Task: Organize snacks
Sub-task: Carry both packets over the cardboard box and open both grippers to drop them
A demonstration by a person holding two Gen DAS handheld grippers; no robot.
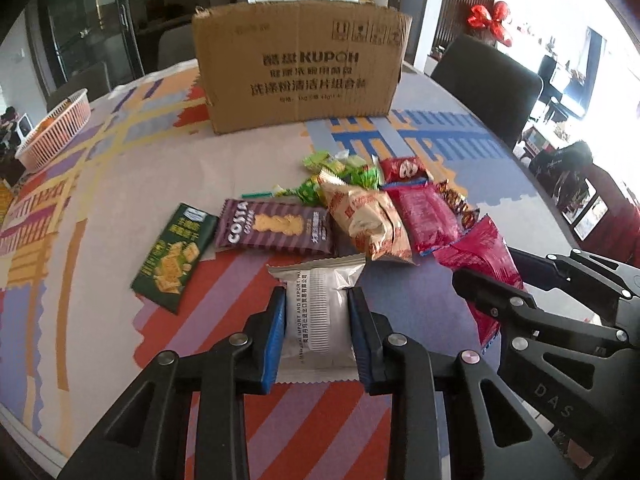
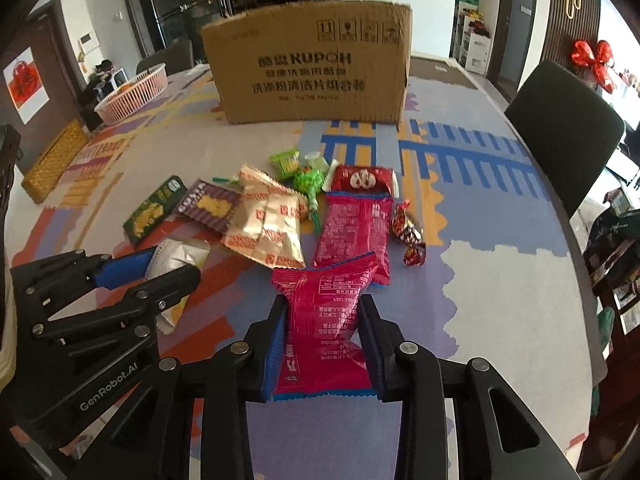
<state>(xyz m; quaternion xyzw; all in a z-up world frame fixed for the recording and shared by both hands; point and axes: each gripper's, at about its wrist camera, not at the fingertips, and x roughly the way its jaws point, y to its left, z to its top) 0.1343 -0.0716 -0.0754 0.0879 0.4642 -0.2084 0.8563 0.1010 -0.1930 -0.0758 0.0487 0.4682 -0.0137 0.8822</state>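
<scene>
Pinching a silver-white snack packet (image 1: 318, 312), the left gripper (image 1: 318, 334) has both blue pads pressed into its sides. Next to it on the right, the right gripper (image 2: 325, 334) squeezes a pink snack packet (image 2: 326, 320) (it's crumpled at the waist). Just beyond them, the rest of the snacks sit on the patterned tablecloth (image 1: 100, 184): dark green cracker packet (image 1: 174, 254), purple Costa packet (image 1: 276, 228), gold bag (image 1: 370, 222), green candies (image 1: 340, 172). At the far side stands 1 cardboard box (image 1: 300, 68), with a pink basket (image 1: 56, 130) far left.
</scene>
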